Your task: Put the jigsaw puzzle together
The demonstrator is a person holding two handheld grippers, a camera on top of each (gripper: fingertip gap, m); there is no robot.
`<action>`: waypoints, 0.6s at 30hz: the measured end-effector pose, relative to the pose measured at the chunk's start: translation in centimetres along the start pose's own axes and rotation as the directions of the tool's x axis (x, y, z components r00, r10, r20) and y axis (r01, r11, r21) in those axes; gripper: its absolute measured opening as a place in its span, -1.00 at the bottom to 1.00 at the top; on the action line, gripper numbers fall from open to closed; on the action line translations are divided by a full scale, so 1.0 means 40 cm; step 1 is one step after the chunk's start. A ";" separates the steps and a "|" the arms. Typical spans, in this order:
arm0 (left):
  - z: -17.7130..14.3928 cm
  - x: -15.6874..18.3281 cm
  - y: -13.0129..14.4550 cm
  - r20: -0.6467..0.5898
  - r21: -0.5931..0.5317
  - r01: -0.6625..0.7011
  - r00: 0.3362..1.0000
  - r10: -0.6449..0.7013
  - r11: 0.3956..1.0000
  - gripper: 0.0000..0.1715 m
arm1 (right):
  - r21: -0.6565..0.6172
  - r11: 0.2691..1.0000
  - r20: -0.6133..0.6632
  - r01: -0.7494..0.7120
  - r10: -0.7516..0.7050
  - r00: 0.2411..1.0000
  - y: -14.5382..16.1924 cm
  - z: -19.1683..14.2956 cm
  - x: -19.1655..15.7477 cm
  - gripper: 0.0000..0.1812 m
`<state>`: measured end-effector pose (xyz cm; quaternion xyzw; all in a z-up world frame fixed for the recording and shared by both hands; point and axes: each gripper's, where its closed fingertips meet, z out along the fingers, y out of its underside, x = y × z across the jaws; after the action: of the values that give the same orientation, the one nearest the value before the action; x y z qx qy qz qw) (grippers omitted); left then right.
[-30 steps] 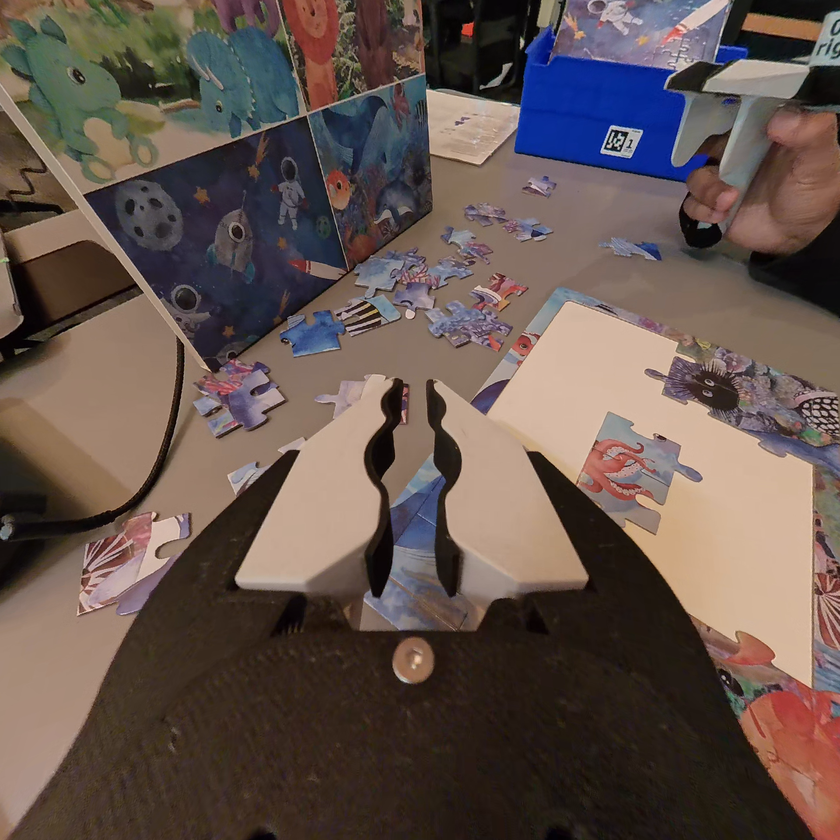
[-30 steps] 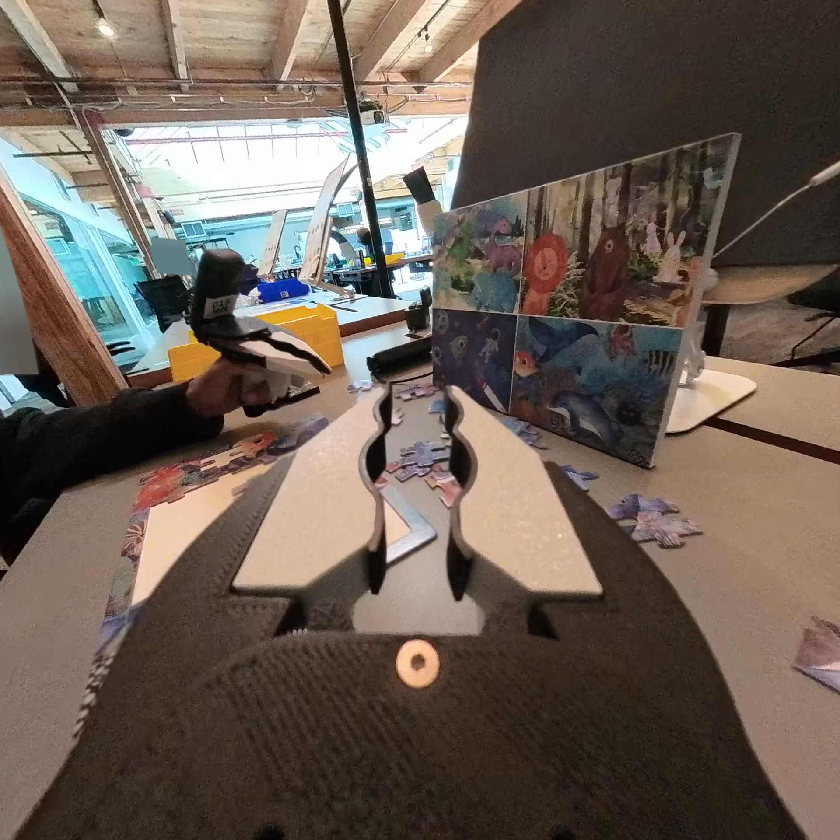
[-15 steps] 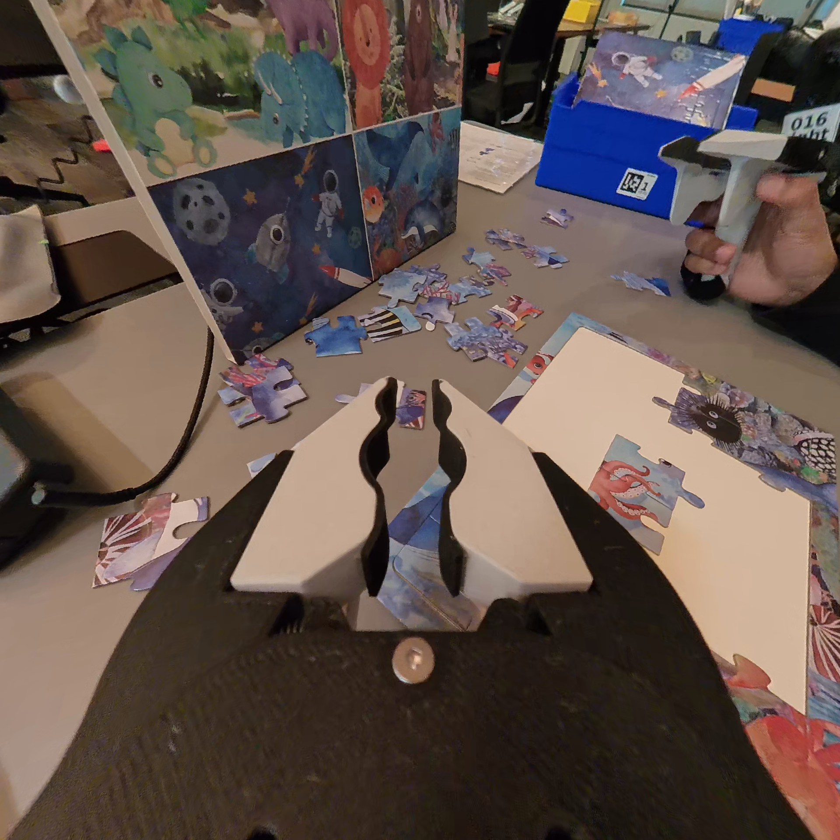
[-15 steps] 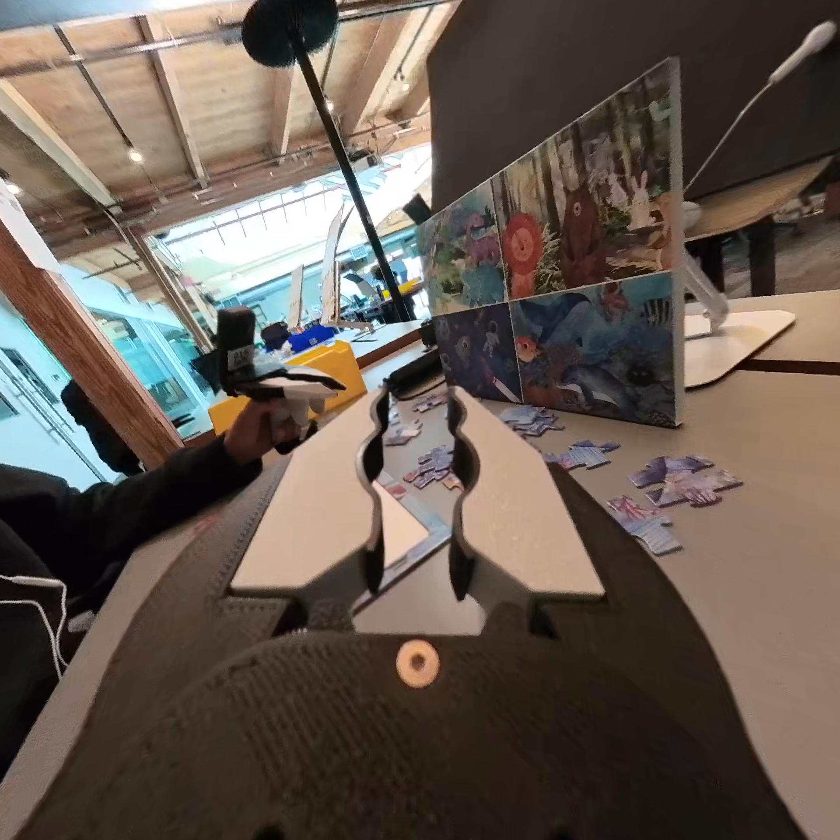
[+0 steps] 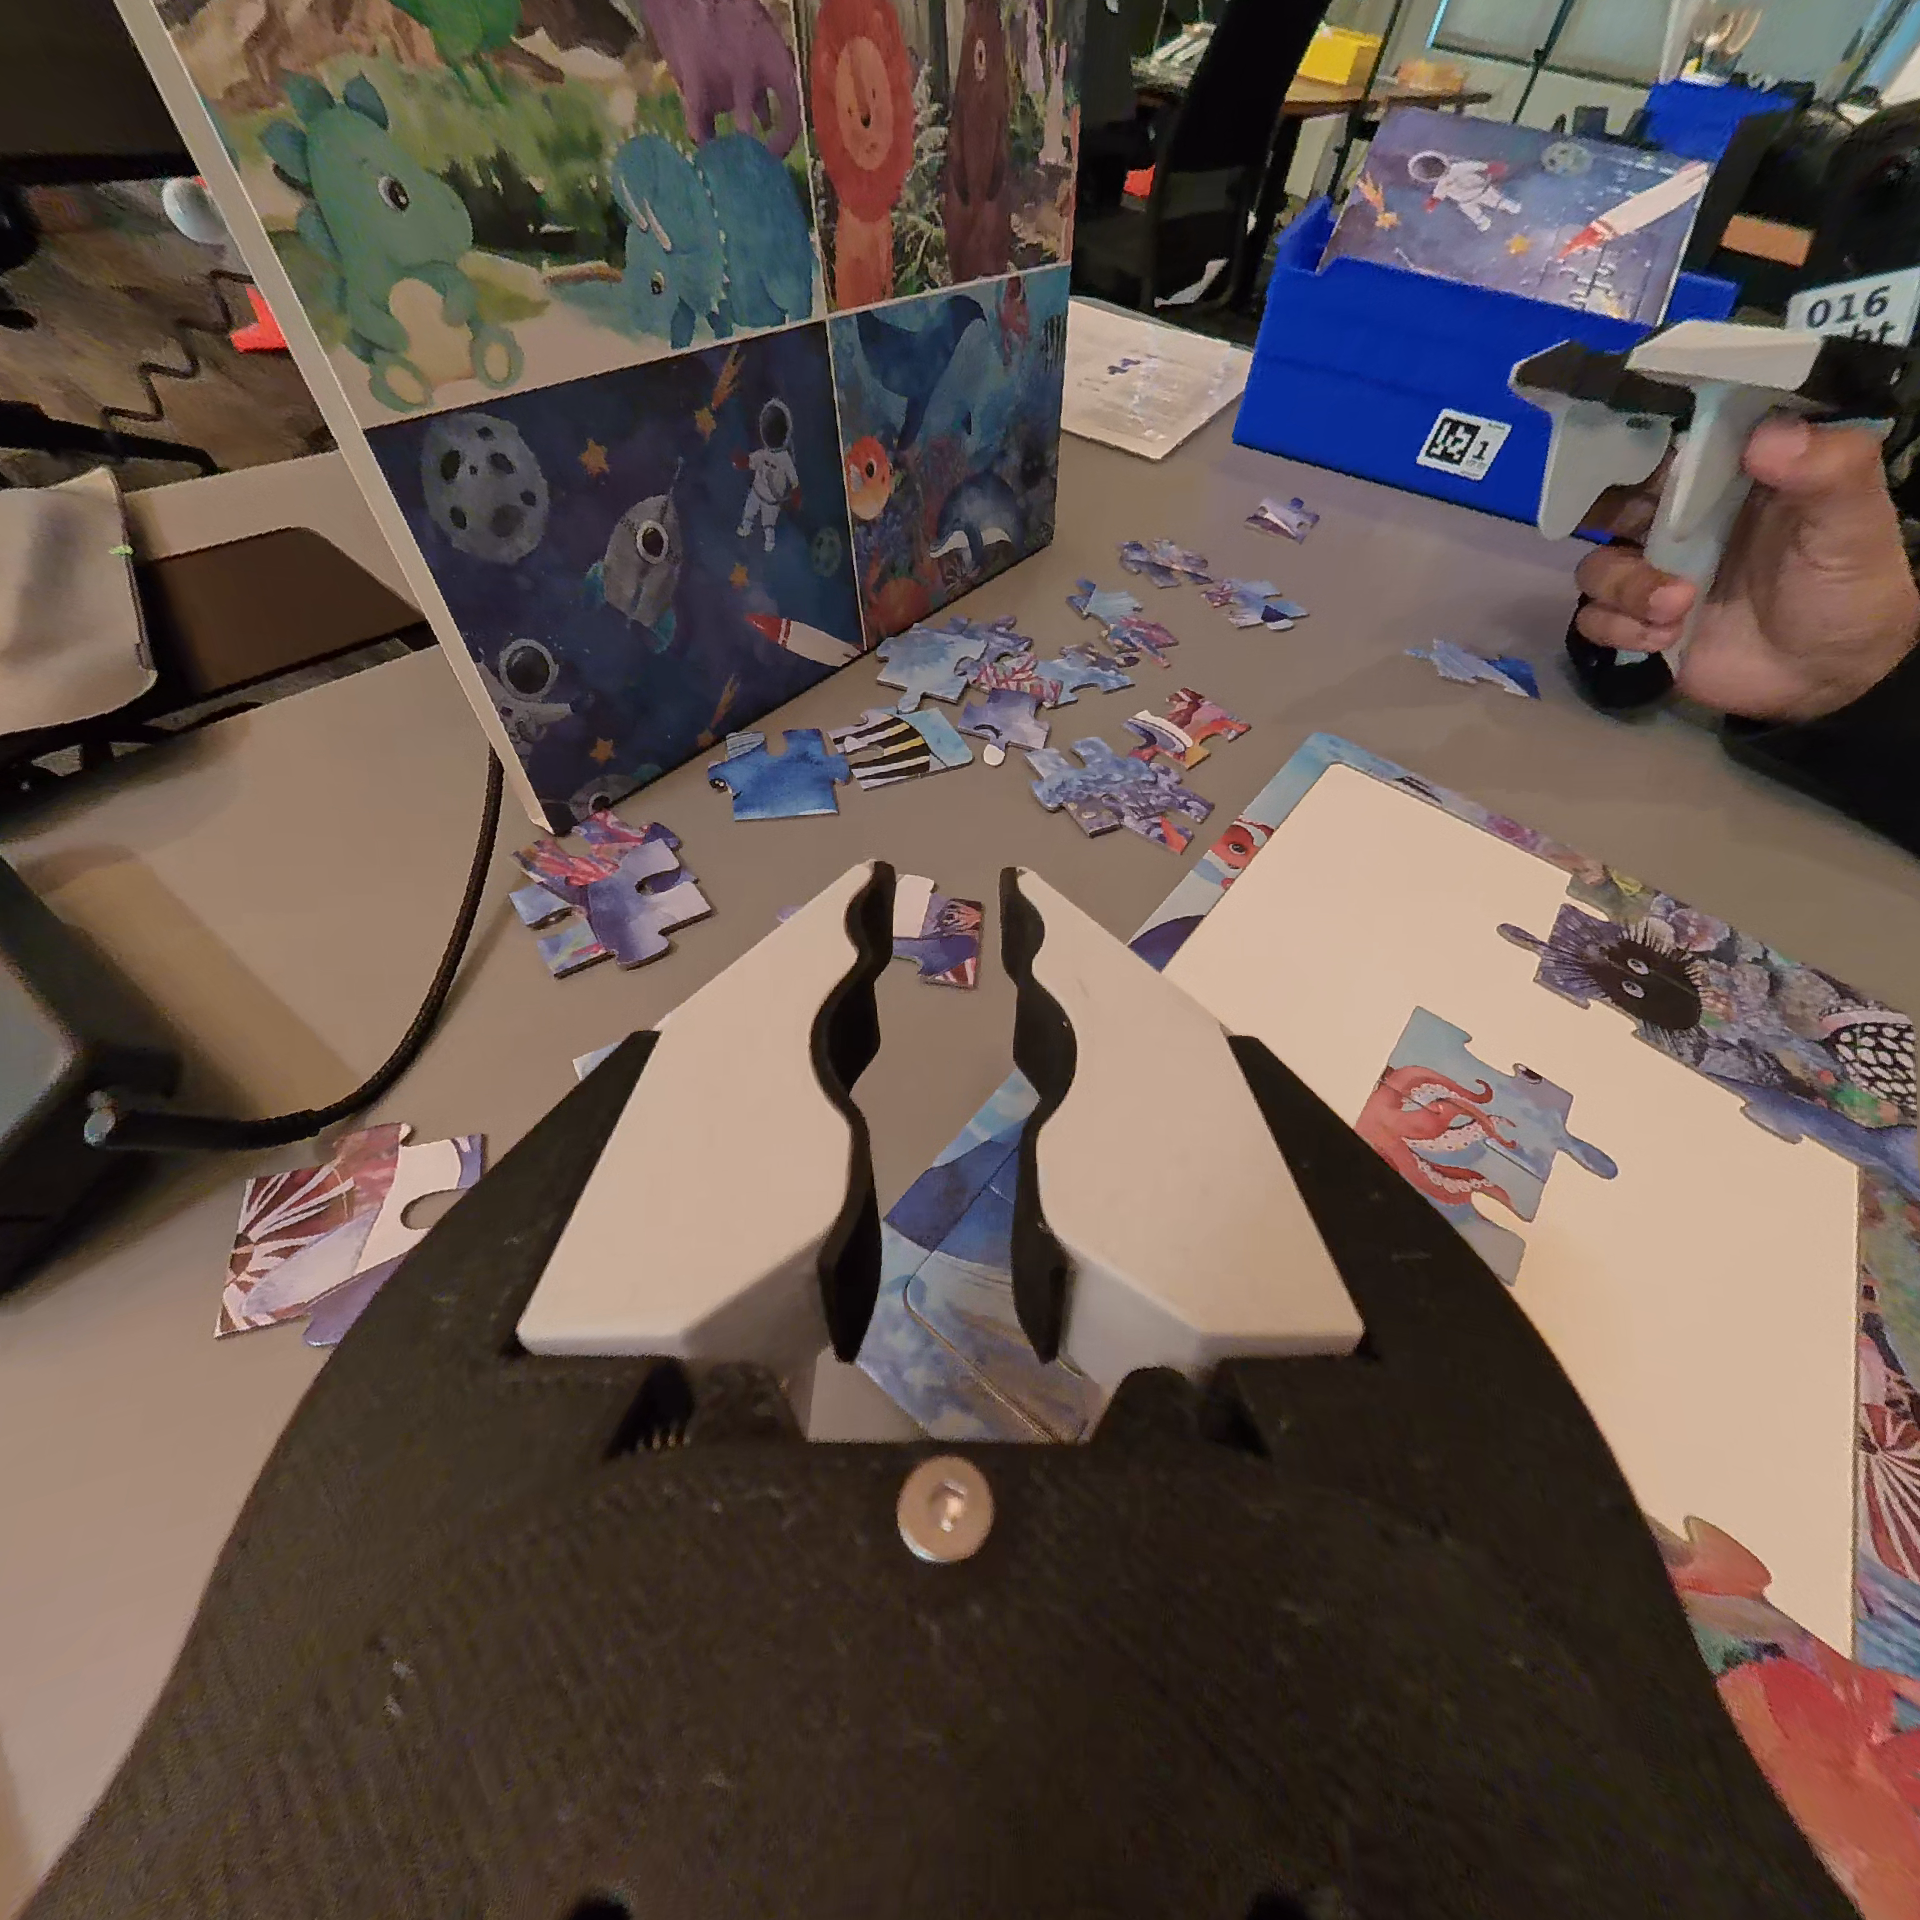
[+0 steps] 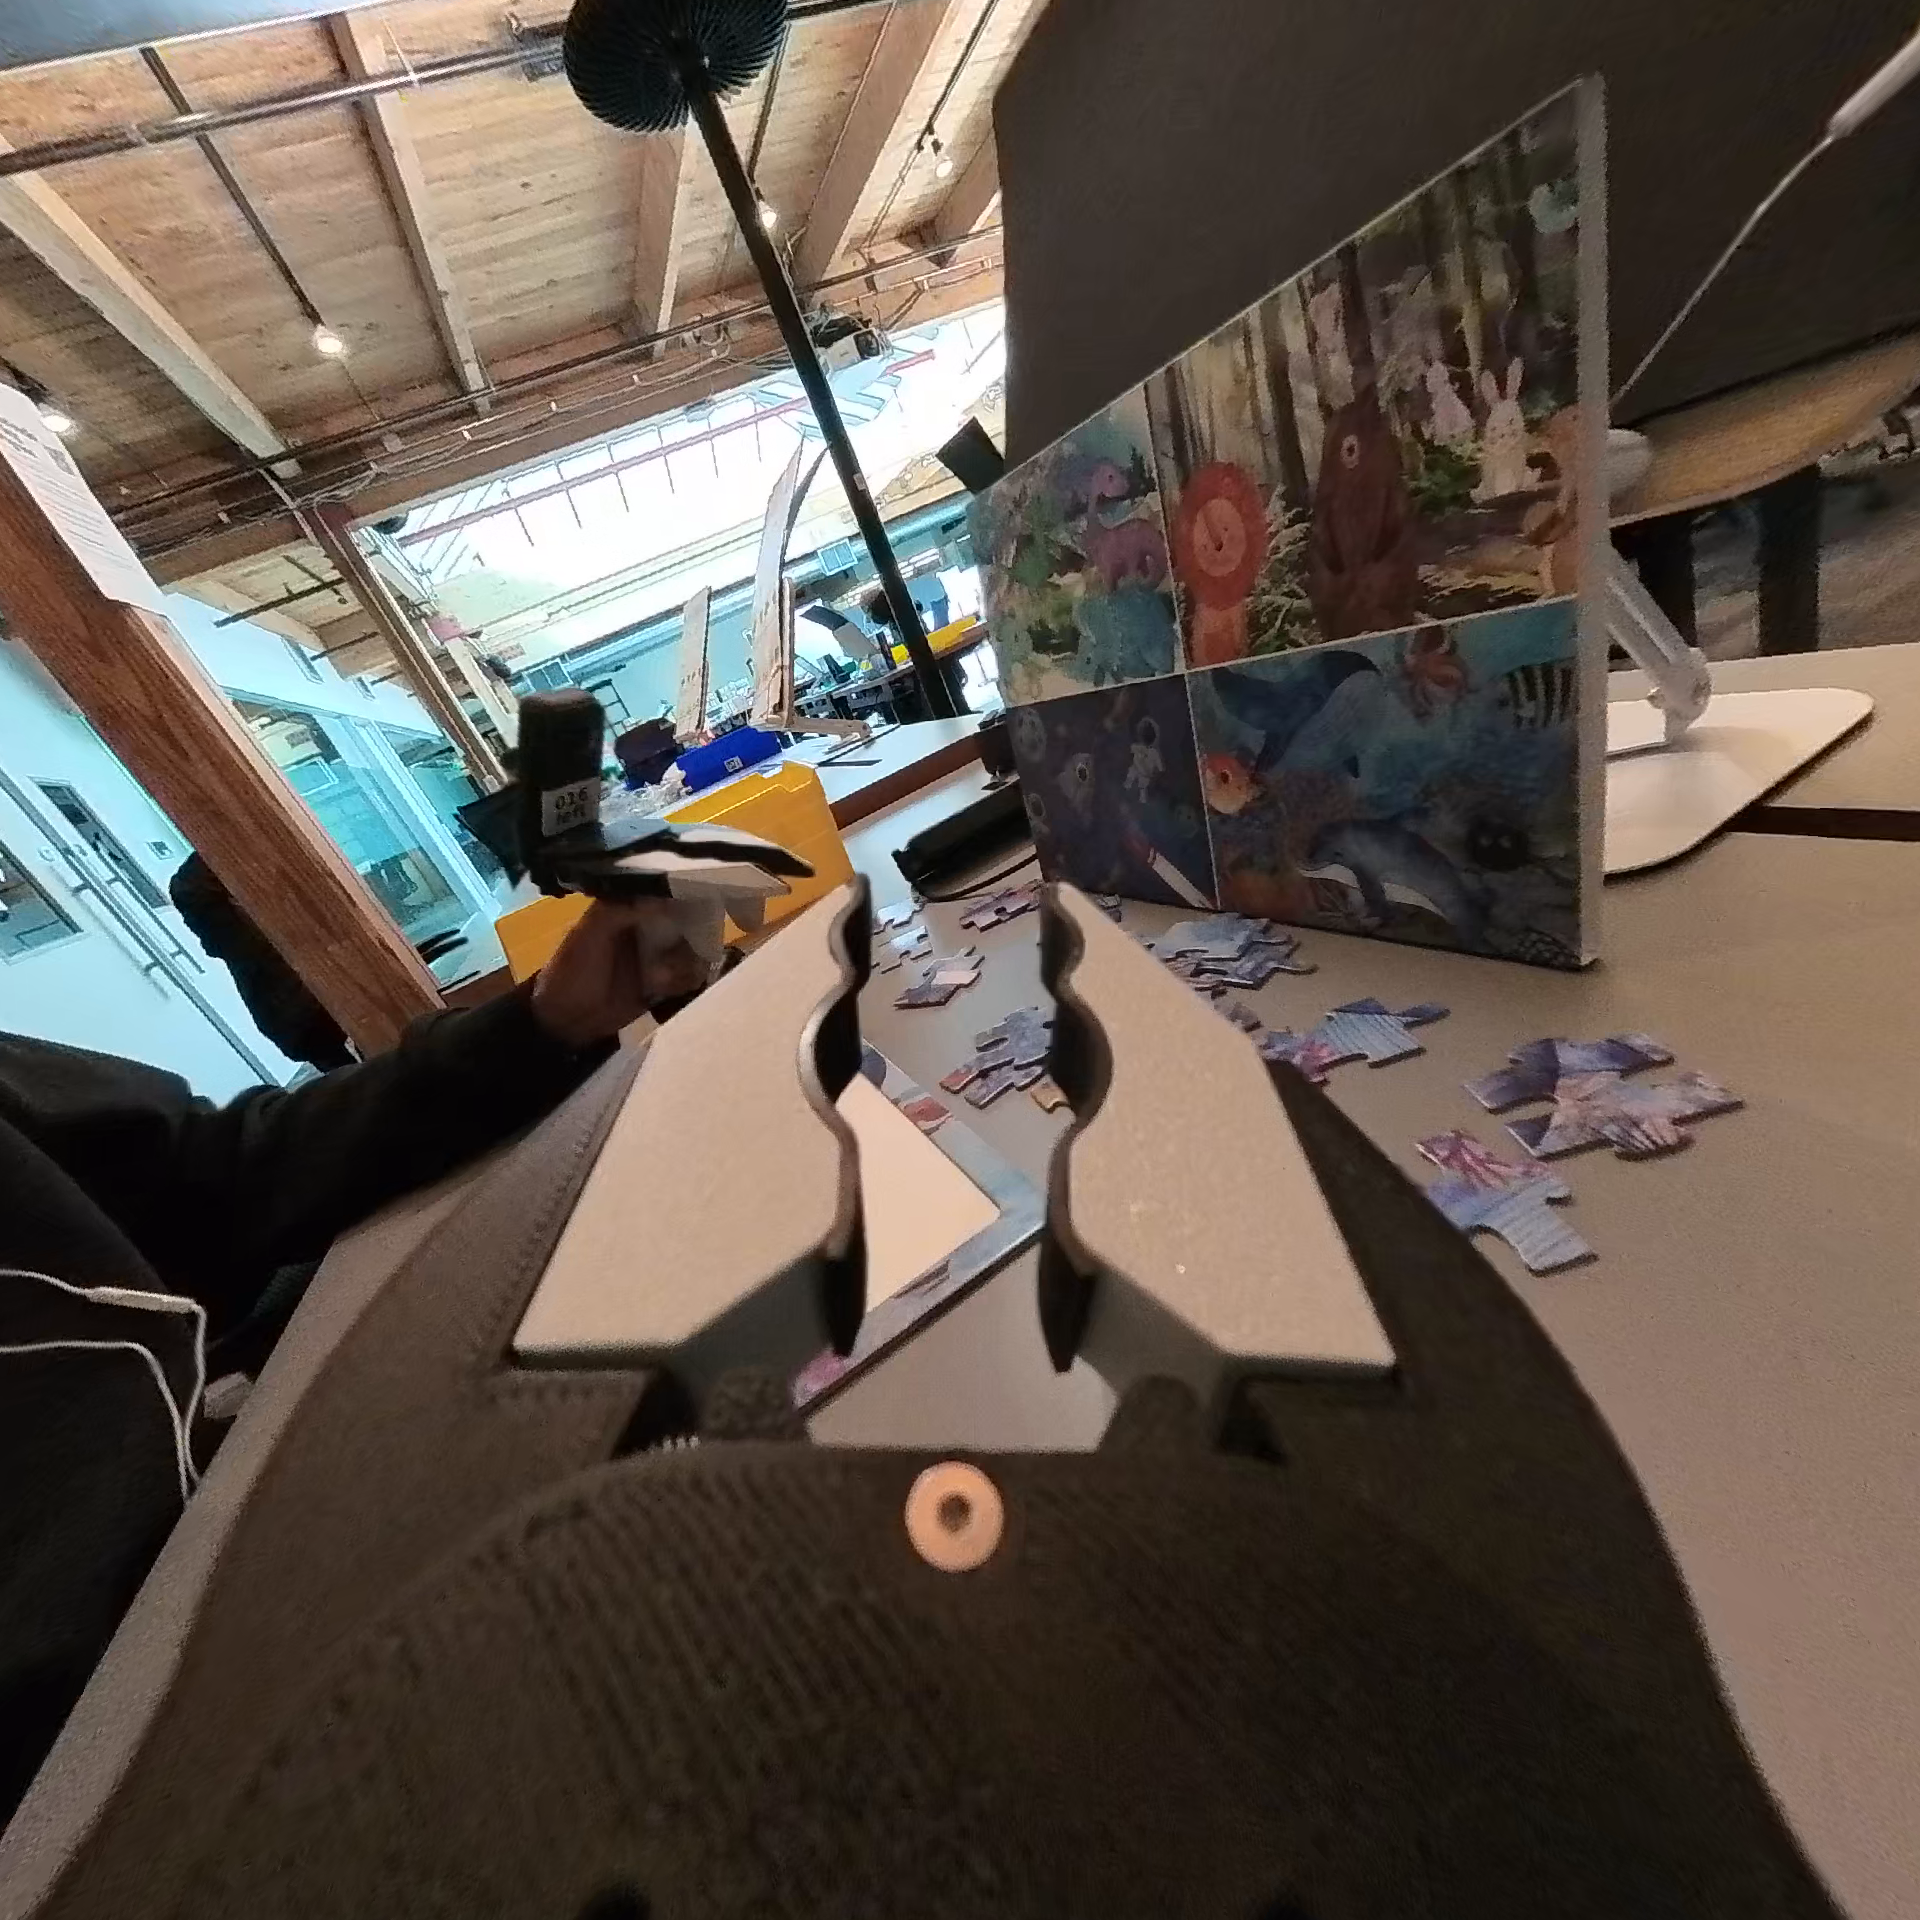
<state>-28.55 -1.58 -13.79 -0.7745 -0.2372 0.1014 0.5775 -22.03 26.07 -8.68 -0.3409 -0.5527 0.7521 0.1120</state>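
Note:
The puzzle board (image 5: 1351,935) lies flat at the right, a white field inside a printed sea border. A red octopus piece (image 5: 1465,1143) sits in the field, and a joined black sea urchin section (image 5: 1662,977) sits at its far edge. Loose pieces (image 5: 1039,675) lie scattered beyond it. My left gripper (image 5: 945,883) is open and empty above the board's left corner, with a small piece (image 5: 951,925) just past its tips. My right gripper (image 6: 956,904) is open and empty, held above the table over the board (image 6: 914,1174); it also shows in the left wrist view (image 5: 1621,416).
An upright picture panel (image 5: 727,416) stands behind the loose pieces. A blue bin (image 5: 1403,353) holds another puzzle at the back right. A black cable (image 5: 457,987) curves at the left near more pieces (image 5: 332,1236). Pieces (image 6: 1600,1101) lie right of my right gripper. About 20 cm separates my right fingertips from the joined black sea urchin section (image 5: 1662,977).
Both grippers' jaws have opened wider. My left gripper has drawn back and up from the loose pieces. My right gripper has tilted upward and shifted, with the panel now nearer.

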 end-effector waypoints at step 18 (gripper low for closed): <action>-0.017 -0.034 -0.020 0.042 0.058 0.062 0.997 -0.064 0.996 -0.66 | 0.012 1.000 0.012 -0.021 0.021 1.000 -0.005 0.001 -0.007 -0.65</action>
<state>-29.61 -2.65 -13.00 -0.7477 -0.2711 0.1067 0.5967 -21.90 25.97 -8.38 -0.3417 -0.5452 0.7586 0.1028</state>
